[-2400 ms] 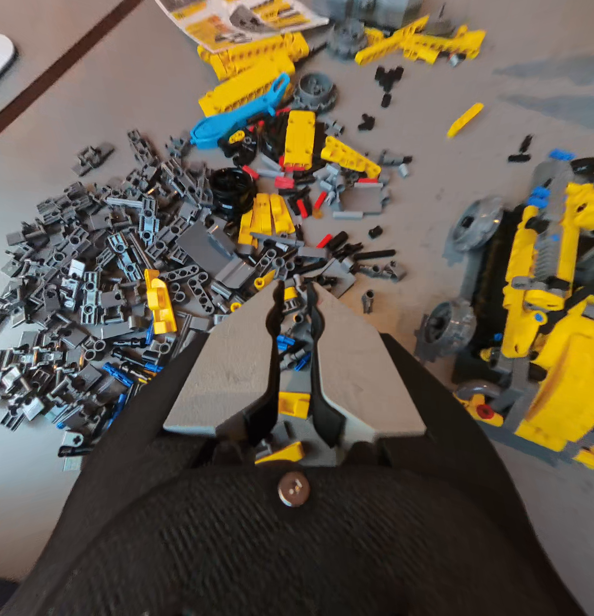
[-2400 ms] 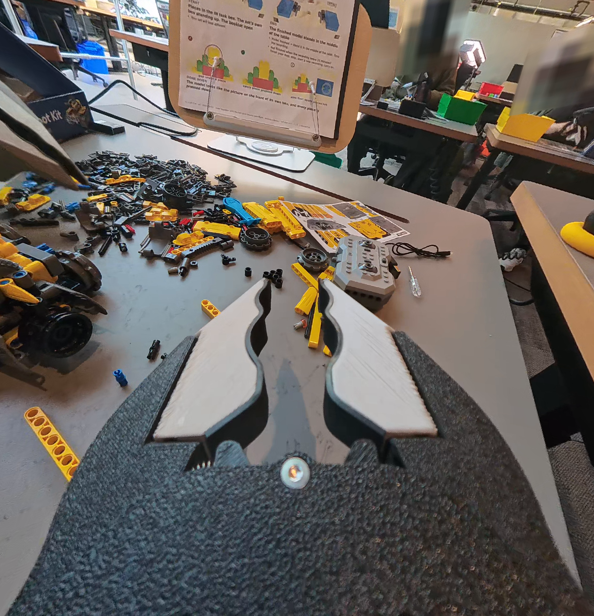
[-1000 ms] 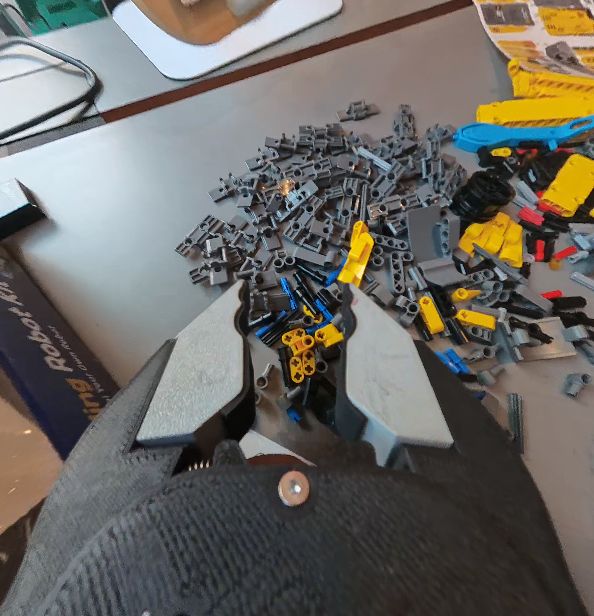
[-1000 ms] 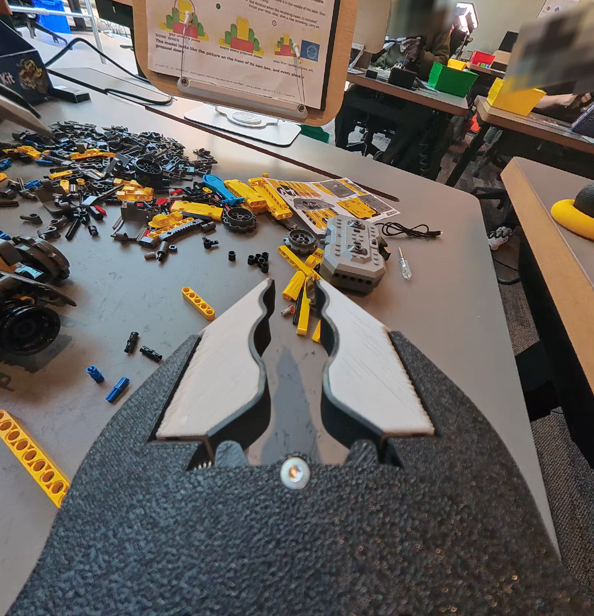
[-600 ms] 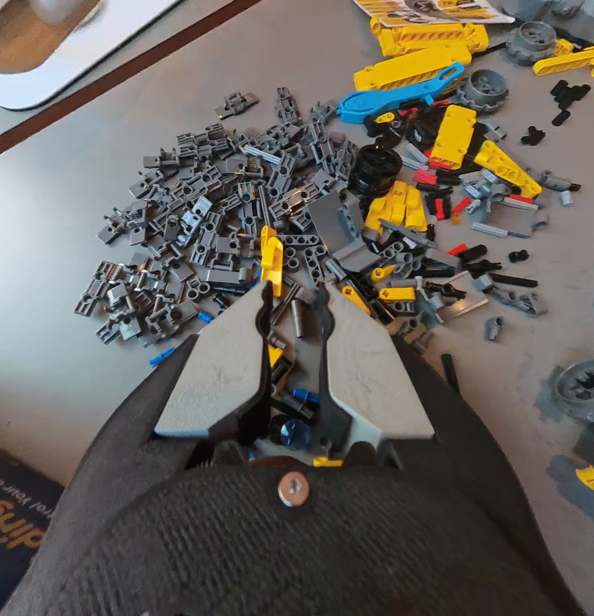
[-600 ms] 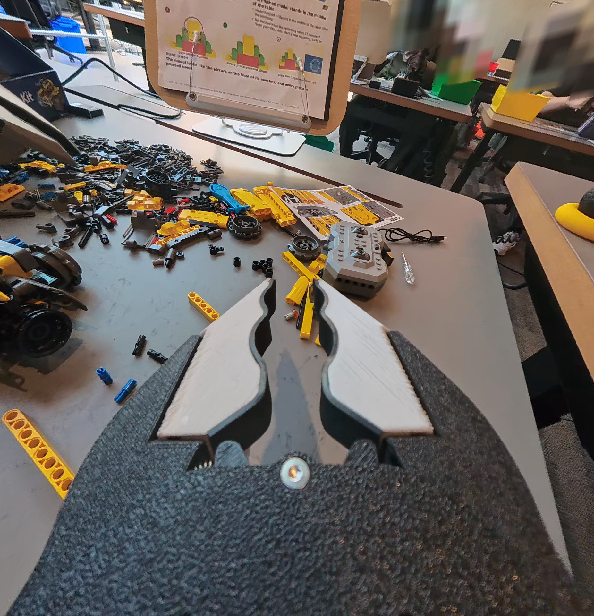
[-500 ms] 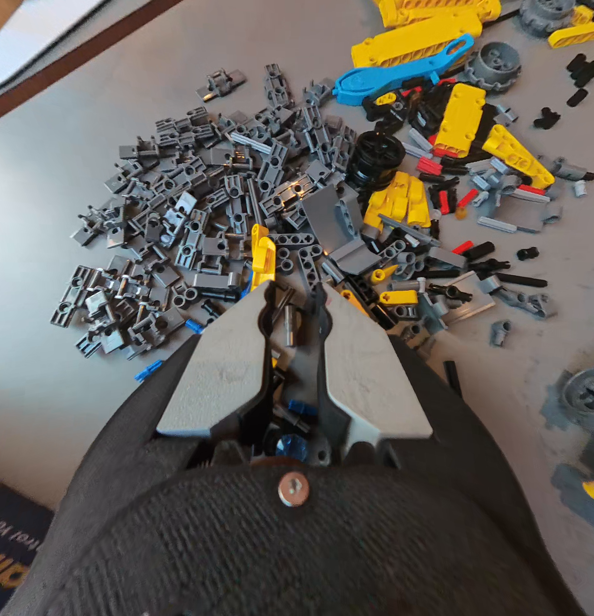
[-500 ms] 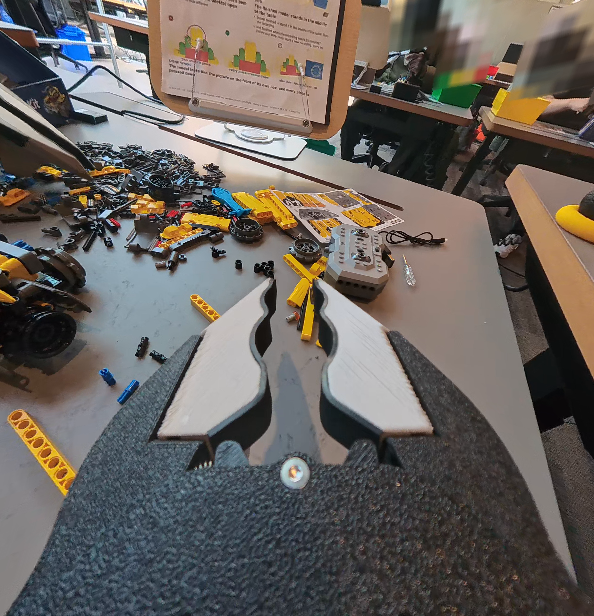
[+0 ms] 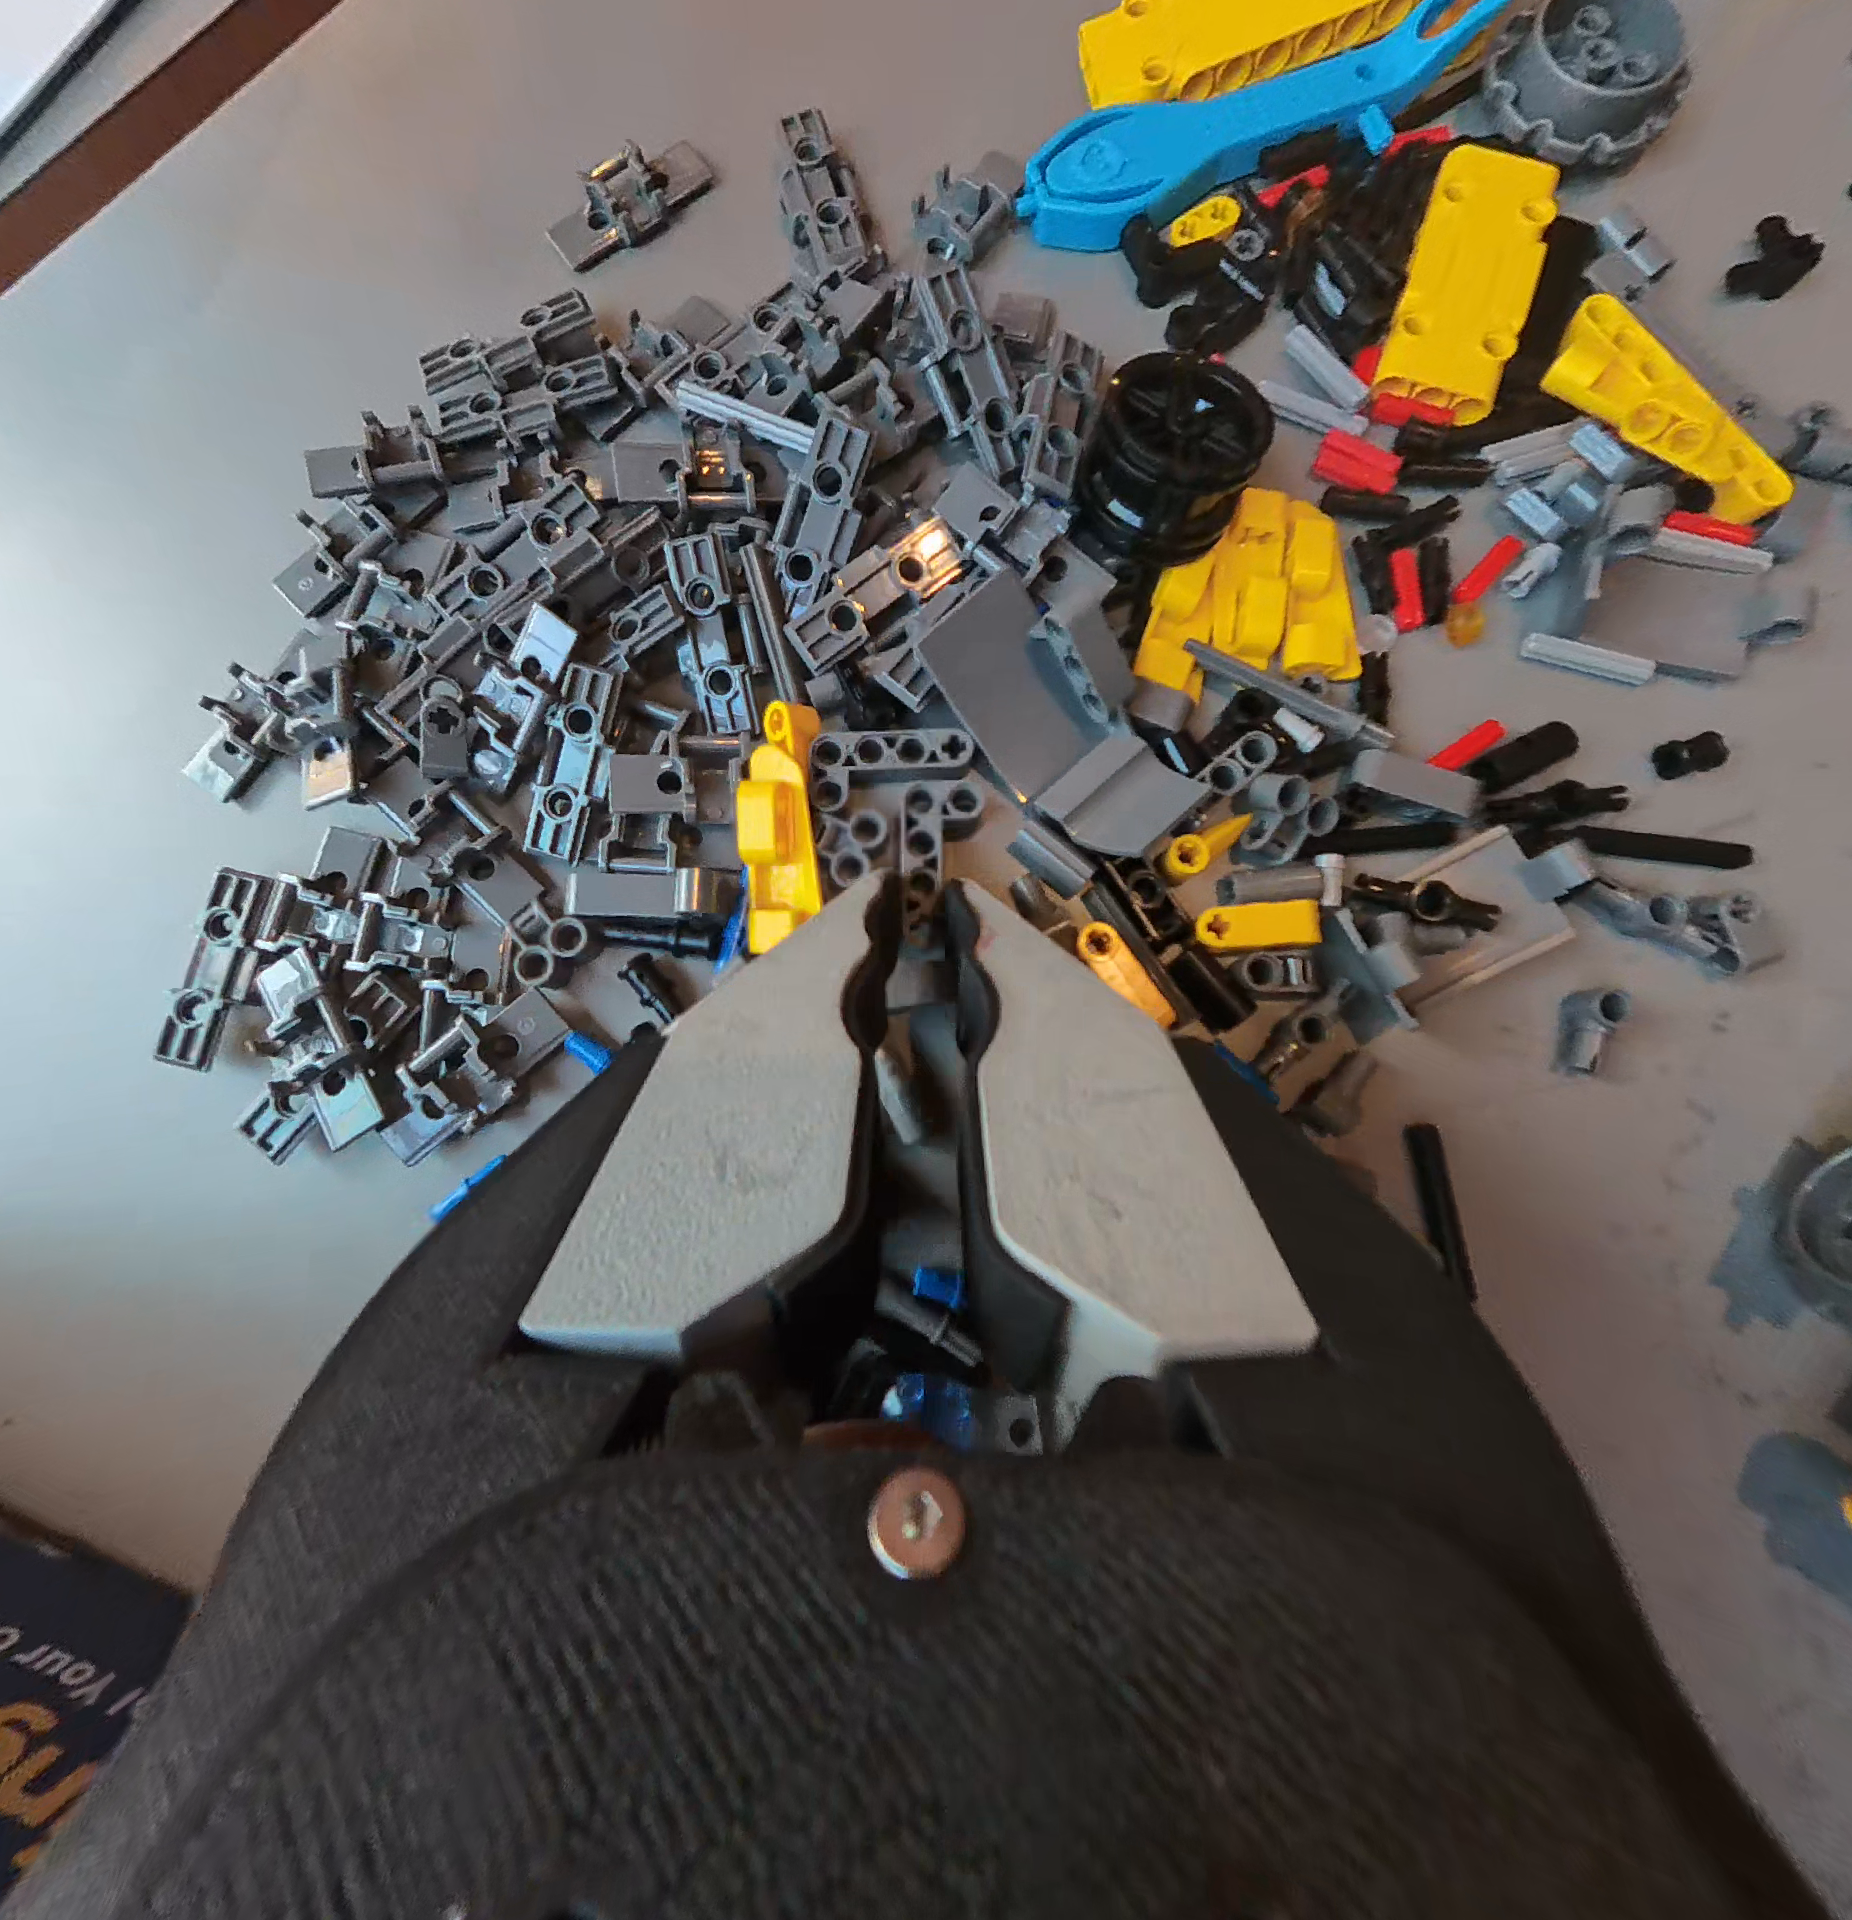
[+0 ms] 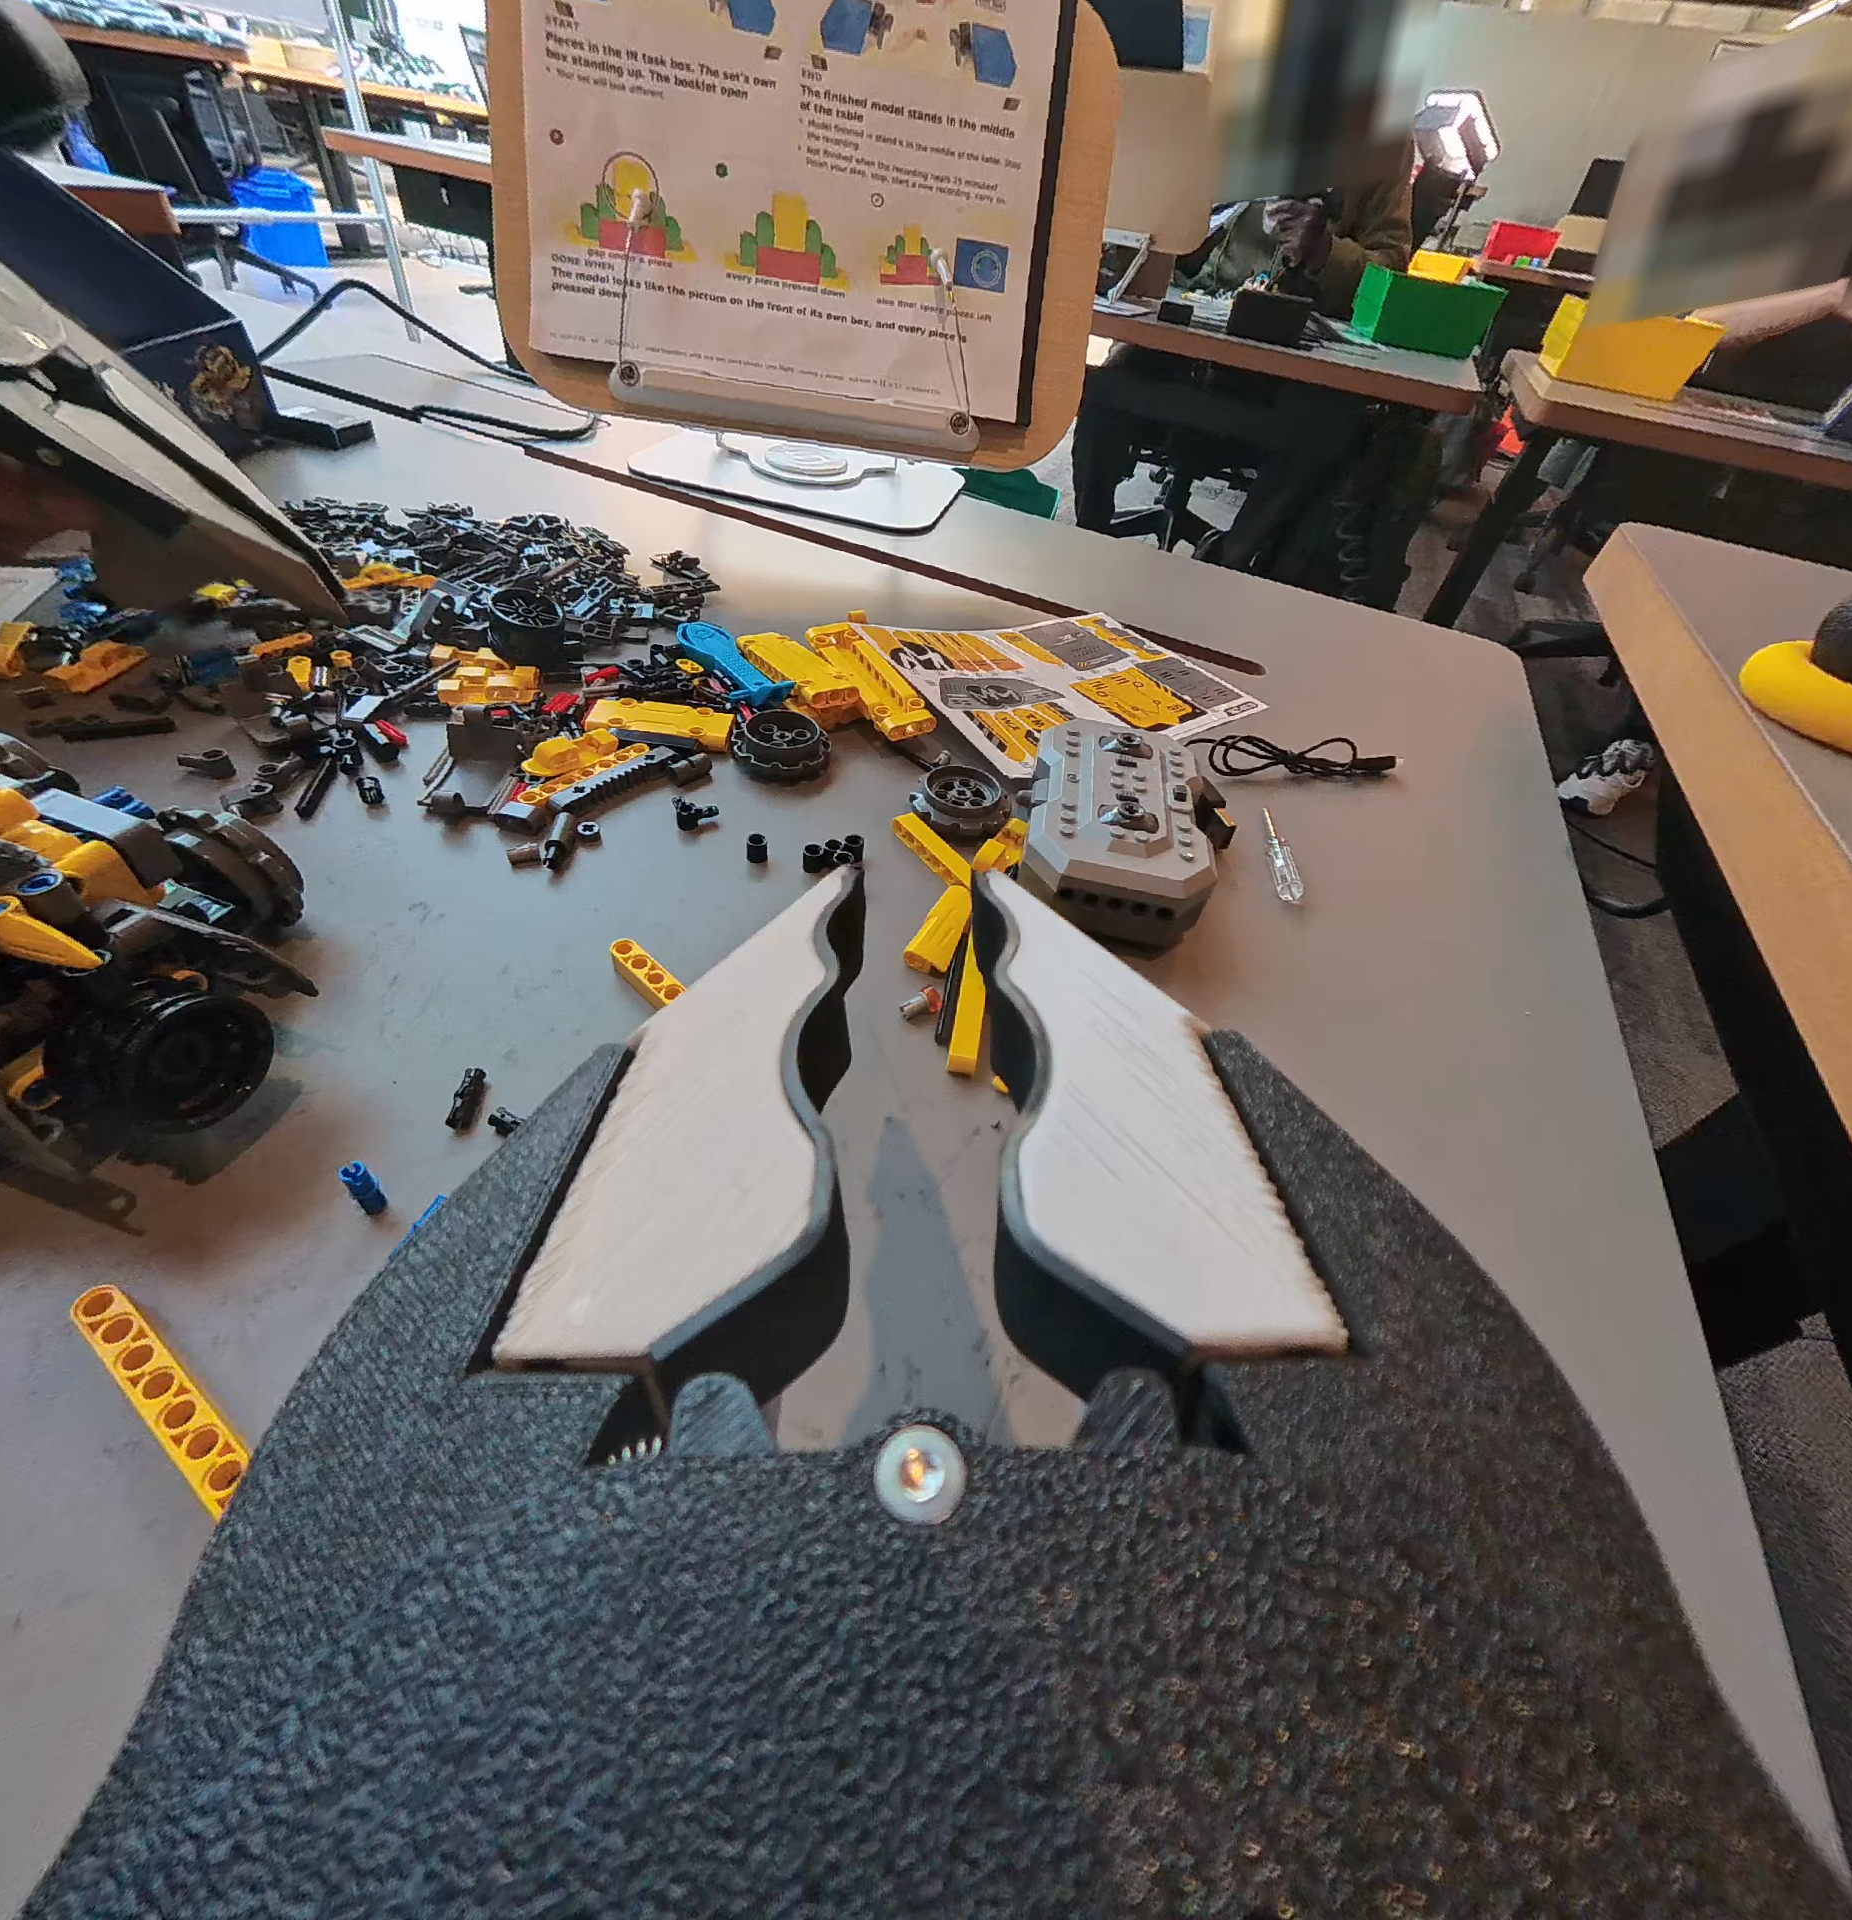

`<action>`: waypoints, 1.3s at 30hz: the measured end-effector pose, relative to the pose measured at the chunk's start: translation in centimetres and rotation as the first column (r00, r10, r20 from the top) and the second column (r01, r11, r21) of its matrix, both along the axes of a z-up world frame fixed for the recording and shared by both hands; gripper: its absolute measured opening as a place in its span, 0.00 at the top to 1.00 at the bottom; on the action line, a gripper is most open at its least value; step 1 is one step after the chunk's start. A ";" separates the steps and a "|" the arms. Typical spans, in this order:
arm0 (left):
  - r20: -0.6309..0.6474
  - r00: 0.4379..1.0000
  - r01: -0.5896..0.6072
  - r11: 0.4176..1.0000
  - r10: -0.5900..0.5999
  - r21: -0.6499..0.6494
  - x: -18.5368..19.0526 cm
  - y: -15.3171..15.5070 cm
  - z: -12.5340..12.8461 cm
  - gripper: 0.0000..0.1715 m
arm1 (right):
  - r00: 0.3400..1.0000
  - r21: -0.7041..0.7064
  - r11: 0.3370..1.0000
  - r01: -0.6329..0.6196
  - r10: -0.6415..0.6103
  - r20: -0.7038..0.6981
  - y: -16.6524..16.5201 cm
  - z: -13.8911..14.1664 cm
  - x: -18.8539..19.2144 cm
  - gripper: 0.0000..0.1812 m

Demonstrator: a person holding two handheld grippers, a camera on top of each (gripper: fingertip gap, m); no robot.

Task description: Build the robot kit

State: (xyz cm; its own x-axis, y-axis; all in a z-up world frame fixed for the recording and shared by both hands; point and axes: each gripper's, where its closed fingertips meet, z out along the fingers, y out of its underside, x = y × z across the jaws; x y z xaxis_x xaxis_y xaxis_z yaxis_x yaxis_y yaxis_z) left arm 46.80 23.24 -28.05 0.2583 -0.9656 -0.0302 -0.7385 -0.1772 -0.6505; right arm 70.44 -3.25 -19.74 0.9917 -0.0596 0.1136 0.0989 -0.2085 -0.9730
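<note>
Starting at the left of the grey table (image 9: 122,416), we find a wide heap of dark grey connectors (image 9: 548,644), with a yellow bracket (image 9: 776,821) at its near edge. Just right of the bracket lies a dark grey T-shaped beam (image 9: 927,810). The left gripper (image 9: 917,899) has its jaws drawn close on that beam's stem, and we judge it pinched, though the beam lies flat in the heap. Farther right sit a black wheel (image 9: 1182,436) and a blue separator tool (image 9: 1213,135).

In the right wrist view, a half-built yellow vehicle (image 10: 101,935) stands at the left and a long yellow beam (image 10: 158,1382) lies near us. The right gripper (image 10: 917,894) hovers over bare table, jaws parted, empty. A few loose yellow pieces (image 10: 937,925) lie just past its tips, then a grey battery hub (image 10: 1119,831) and a small screwdriver (image 10: 1283,857).
</note>
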 end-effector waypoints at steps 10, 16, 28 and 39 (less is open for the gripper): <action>0.110 0.988 0.095 0.988 -0.108 0.120 -1.8 -2.2 10.8 0.97 | 0.999 0.021 1.000 -0.013 0.014 -0.032 -0.1 0.3 0.0 0.89; 0.209 0.961 0.107 0.941 -0.180 0.320 -3.3 -3.6 20.2 0.97 | 0.999 0.007 1.000 -0.005 0.006 -0.038 0.0 0.0 0.2 0.90; 0.404 0.847 0.112 0.859 -0.345 0.499 -6.0 -5.2 30.0 0.97 | 0.996 -0.090 0.993 0.071 -0.066 0.059 0.6 -1.4 0.9 0.90; 0.473 0.806 0.101 0.870 -0.356 0.483 -8.1 -3.0 30.0 0.97 | 0.978 -0.071 0.976 0.206 -0.208 -0.029 0.2 -1.2 4.0 0.91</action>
State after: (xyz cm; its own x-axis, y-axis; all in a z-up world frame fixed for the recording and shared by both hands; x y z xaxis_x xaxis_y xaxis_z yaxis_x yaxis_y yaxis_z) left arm 38.69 20.25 1.97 0.1286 -0.9214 -0.3668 -0.2341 0.3312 -0.9141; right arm 74.46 -3.06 -20.93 0.9622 -0.2574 0.0887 0.0119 -0.2857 -0.9583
